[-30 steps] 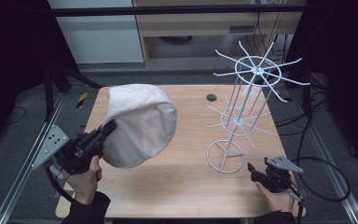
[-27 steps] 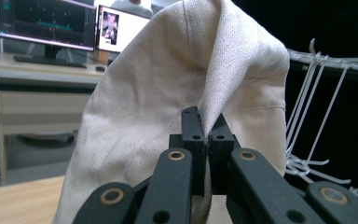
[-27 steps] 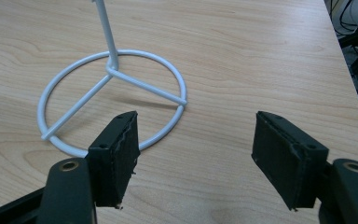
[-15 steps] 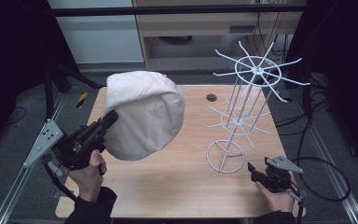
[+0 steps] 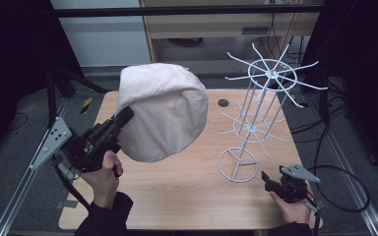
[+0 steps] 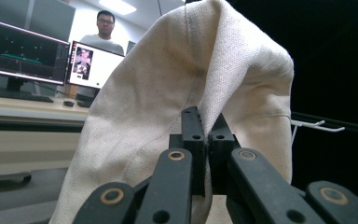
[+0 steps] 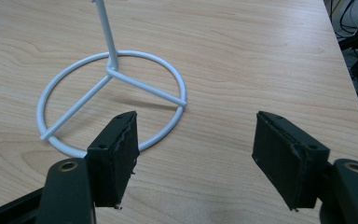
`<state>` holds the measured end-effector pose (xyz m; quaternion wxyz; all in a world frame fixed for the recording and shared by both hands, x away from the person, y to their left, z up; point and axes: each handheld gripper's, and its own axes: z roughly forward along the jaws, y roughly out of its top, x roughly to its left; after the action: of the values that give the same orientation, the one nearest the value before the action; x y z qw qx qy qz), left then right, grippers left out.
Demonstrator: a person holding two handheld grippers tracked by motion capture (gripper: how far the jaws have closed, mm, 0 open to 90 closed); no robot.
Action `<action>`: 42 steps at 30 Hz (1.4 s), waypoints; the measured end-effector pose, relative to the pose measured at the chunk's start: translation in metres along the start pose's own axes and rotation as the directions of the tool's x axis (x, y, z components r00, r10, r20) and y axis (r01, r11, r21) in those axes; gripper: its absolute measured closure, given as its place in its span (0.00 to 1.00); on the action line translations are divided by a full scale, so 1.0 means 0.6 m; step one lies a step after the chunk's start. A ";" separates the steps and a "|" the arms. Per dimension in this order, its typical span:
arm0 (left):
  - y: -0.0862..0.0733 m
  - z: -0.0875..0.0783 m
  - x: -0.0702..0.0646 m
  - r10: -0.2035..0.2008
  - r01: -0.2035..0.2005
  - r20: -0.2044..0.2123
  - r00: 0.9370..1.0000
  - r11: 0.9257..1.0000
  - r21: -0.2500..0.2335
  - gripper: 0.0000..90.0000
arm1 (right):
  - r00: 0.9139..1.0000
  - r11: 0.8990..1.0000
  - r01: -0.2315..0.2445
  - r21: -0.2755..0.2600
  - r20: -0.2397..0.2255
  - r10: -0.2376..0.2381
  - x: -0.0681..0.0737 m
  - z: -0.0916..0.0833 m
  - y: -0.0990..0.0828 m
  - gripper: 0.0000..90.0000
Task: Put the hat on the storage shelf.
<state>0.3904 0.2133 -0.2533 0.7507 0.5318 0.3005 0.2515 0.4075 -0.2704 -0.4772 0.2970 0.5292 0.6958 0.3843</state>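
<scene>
hats: 1 (image 5: 162,115) | wire racks: 1 (image 5: 256,128) | grippers: 2 (image 5: 123,120) (image 5: 270,181)

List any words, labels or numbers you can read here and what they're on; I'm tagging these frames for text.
None can be read.
Cap: plain cloth, no print or label in sight.
Rack: bare white wire.
Monitors: their screens glow, but the content is too small and blurred to read.
Striped tape by the table: yellow and black bars, no letters.
</scene>
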 end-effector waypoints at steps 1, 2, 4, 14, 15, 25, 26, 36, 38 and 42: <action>0.001 0.002 -0.001 -0.003 0.003 0.004 1.000 1.000 -0.004 0.99 | 1.000 1.000 0.000 -0.001 0.000 0.000 0.000 0.000 0.000 0.35; 0.002 0.004 -0.002 -0.004 0.004 0.007 1.000 1.000 -0.008 0.99 | 1.000 1.000 0.000 -0.001 0.000 0.000 0.000 0.000 0.000 0.34; 0.004 0.007 -0.005 -0.008 0.008 0.017 1.000 1.000 -0.014 0.99 | 1.000 1.000 0.000 -0.002 0.000 0.000 0.000 0.000 0.000 0.35; 0.019 0.030 -0.023 -0.015 0.016 0.046 0.999 0.999 -0.040 0.99 | 1.000 1.000 -0.001 -0.002 -0.003 0.001 0.000 0.000 0.000 0.34; 0.020 0.032 -0.024 -0.013 0.015 0.047 0.999 0.999 -0.041 0.99 | 1.000 1.000 -0.002 -0.001 -0.003 0.002 0.000 0.000 0.000 0.34; 0.025 0.068 -0.040 -0.016 0.019 0.078 0.997 0.999 -0.040 0.99 | 1.000 1.000 -0.004 -0.003 -0.007 0.004 0.000 0.000 0.000 0.34; 0.025 0.071 -0.042 -0.017 0.020 0.081 0.997 0.999 -0.040 0.99 | 1.000 1.000 -0.007 -0.004 -0.008 0.007 0.000 0.000 0.000 0.34; 0.019 0.123 -0.060 -0.016 0.017 0.110 0.994 1.000 -0.007 0.98 | 1.000 1.000 -0.004 -0.011 -0.009 0.004 -0.002 0.000 0.000 0.34; 0.012 0.133 -0.059 -0.022 0.021 0.113 0.993 1.000 0.006 0.98 | 1.000 1.000 -0.004 -0.012 -0.010 0.004 -0.002 0.000 0.000 0.34; -0.002 0.144 -0.058 -0.027 0.025 0.119 0.993 1.000 0.017 0.98 | 1.000 1.000 -0.011 -0.013 -0.013 0.011 -0.003 -0.001 0.000 0.34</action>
<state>0.4285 0.1329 -0.2260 0.7665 0.5476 0.2641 0.2072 0.4072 -0.2722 -0.4767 0.2938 0.5285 0.6923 0.3938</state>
